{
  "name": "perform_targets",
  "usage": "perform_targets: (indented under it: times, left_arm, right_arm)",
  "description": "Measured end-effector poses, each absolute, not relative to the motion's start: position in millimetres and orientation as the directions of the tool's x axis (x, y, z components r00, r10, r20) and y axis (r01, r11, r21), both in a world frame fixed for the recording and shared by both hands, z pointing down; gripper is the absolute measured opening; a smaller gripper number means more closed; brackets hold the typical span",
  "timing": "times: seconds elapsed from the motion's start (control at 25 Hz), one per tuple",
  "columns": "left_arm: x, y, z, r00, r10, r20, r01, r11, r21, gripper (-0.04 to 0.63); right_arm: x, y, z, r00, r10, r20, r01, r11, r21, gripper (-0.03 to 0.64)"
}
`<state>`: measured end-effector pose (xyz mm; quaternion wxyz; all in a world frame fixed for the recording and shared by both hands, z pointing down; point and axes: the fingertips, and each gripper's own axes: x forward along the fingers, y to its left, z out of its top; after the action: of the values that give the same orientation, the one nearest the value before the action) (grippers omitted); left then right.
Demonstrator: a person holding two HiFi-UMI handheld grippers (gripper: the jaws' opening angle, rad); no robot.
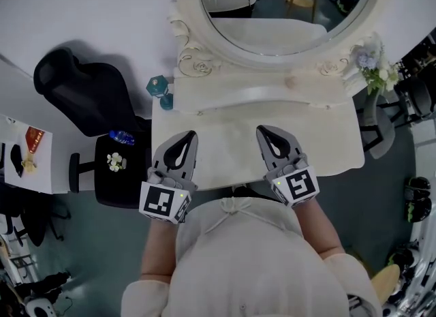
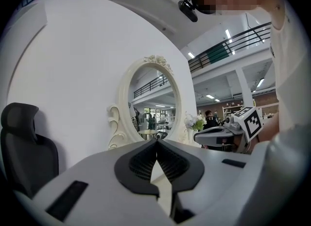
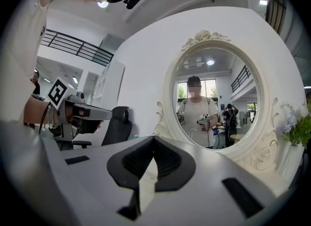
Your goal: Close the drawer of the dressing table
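Note:
The white dressing table (image 1: 327, 146) with its oval mirror (image 1: 286, 9) stands in front of me. Its drawer shows in no view; the tabletop's front edge and my body hide that side. My left gripper (image 1: 189, 135) and right gripper (image 1: 263, 131) hover side by side over the front of the tabletop, both pointing level at the mirror. In the left gripper view the left gripper (image 2: 156, 141) has its jaws together with nothing between them. In the right gripper view the right gripper (image 3: 154, 137) is shut and empty too, facing the mirror (image 3: 214, 103).
A black office chair (image 1: 88, 97) stands left of the table, with a blue bottle (image 1: 121, 137) on its seat. A teal object (image 1: 159, 87) sits at the table's back left corner and flowers (image 1: 373, 63) at its back right. A small side table (image 1: 27, 155) stands far left.

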<state>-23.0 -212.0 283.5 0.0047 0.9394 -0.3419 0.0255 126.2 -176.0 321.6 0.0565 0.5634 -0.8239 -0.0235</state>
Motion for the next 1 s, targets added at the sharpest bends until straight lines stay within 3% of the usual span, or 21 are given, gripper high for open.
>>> perform_targets:
  times: [1.0]
  left_arm:
    - [-31, -235, 284, 0.753, -0.656, 0.052, -0.657, -0.754, 0.005, 0.018]
  right_arm:
    - [115, -202, 307, -0.364, -0.931, 0.035, -0.923, 0.365, 0.119, 0.003]
